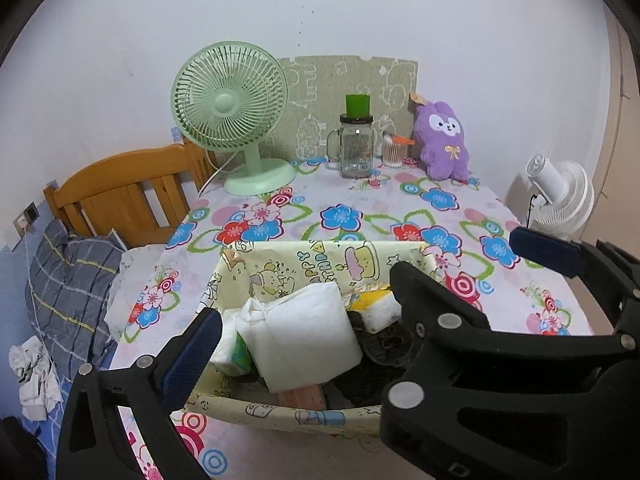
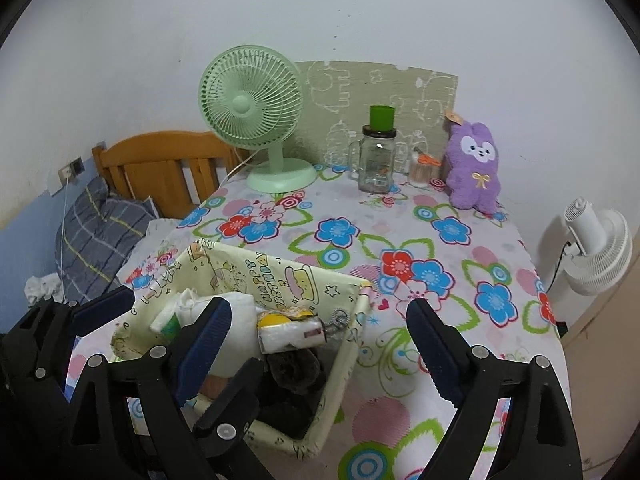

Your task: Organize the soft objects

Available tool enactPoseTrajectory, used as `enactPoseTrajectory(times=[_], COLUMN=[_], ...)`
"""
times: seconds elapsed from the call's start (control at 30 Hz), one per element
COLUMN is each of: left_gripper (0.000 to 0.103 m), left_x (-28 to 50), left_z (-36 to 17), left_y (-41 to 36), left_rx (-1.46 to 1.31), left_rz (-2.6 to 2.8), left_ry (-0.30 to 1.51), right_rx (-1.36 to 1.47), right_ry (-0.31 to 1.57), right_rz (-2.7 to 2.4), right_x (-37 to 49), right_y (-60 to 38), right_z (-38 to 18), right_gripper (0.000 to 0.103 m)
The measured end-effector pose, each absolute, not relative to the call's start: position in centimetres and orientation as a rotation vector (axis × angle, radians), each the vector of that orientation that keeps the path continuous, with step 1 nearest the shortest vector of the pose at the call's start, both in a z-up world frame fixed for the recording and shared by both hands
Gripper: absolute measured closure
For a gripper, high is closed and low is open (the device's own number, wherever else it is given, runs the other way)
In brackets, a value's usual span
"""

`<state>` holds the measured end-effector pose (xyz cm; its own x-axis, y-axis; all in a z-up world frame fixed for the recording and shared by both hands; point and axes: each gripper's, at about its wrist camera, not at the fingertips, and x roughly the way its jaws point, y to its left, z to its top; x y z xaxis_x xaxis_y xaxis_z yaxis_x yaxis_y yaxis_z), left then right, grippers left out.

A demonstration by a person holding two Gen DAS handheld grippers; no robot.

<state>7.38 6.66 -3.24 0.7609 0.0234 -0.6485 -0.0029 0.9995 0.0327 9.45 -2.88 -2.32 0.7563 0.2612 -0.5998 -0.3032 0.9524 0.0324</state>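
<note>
Floral table (image 2: 400, 216): one basket (image 2: 344, 344), one purple plush (image 2: 474, 168), two fans, both grippers (image 1: 304, 292) (image 2: 320, 324) apart, empty.

left gripper (image 1: 308, 294) | jaws wide, empty; right gripper (image 2: 320, 320) | jaws wide, empty

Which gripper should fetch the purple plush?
Right, probably. The plush stands at the table's far right, the right gripper is open and empty, and the basket sits left of it.

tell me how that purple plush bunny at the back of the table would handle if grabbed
The fuzzy purple plush bunny probably squashes and flops under a grip, since it looks soft and stuffed. Likely light. It leans on the patterned board, so a push may topple it.
</note>
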Motion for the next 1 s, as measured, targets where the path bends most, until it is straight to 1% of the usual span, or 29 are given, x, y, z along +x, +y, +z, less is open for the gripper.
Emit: enactPoseTrajectory(times=[0.33,1.0], left_gripper=[0.0,0.0], left_x=[5.7,1.2], left_z=[-1.2,2.6], left_y=[5.1,1.0], left_rx=[0.009,0.013], left_rz=[0.012,-0.01], left_ry=[0.652,0.542], right_rx=[-0.034,0.048], right_ry=[0.594,0.462], right_rz=[0.265,0.123], right_x=[6.8,0.6], right_y=[-5.3,-13.3], right_z=[-0.2,3.0], right_gripper=[0.012,0.011])
